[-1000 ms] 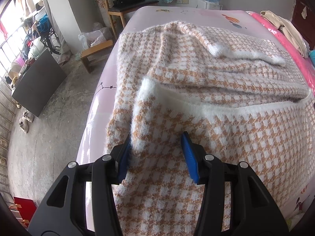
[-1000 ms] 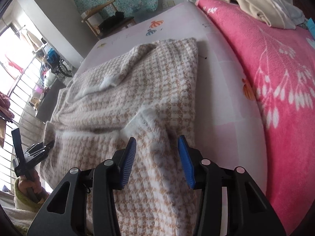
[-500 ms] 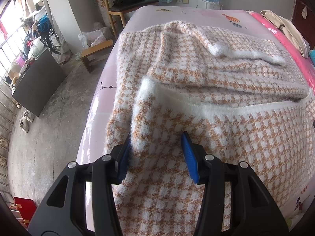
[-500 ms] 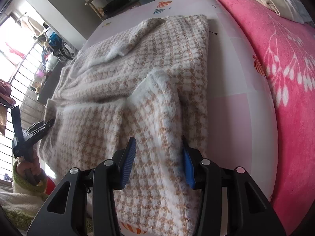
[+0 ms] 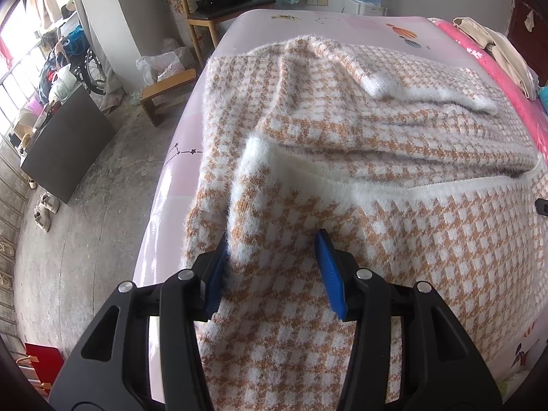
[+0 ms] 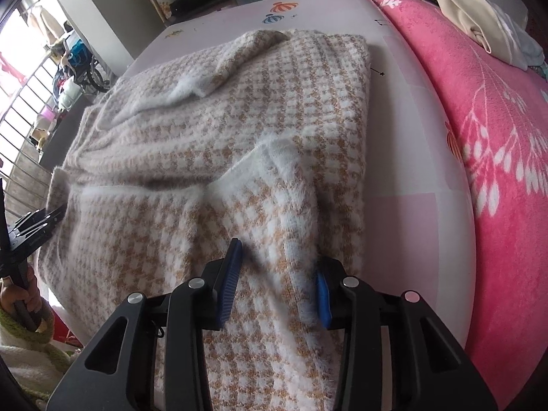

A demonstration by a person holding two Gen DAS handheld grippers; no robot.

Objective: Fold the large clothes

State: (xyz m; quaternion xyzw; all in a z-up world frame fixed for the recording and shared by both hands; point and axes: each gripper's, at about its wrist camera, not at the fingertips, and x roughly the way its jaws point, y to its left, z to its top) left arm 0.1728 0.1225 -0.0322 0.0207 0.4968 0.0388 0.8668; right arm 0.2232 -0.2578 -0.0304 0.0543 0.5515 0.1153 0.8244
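The left gripper [image 5: 274, 267], black with ribbed blue pads, pinches a raised fold of the fuzzy sweater [image 5: 359, 178], a tan-and-white houndstooth knit with plush white edging; one pad is sunk in the pile, so the contact there is hard to read. The right gripper [image 6: 277, 277] straddles another lifted fold of the same sweater [image 6: 239, 144]; its jaws have just been closing on the cloth, and the right pad is half buried in fluff. The sweater lies spread across the smooth lilac bed sheet [image 5: 178, 185], one white-cuffed sleeve crossing it toward 1 o'clock. At 3 o'clock in the right view runs a plush pink blanket [image 6: 496, 144] with white sprigs. Farther, at 12 o'clock, a wooden chair [image 5: 219, 10] stands, its top cut off.
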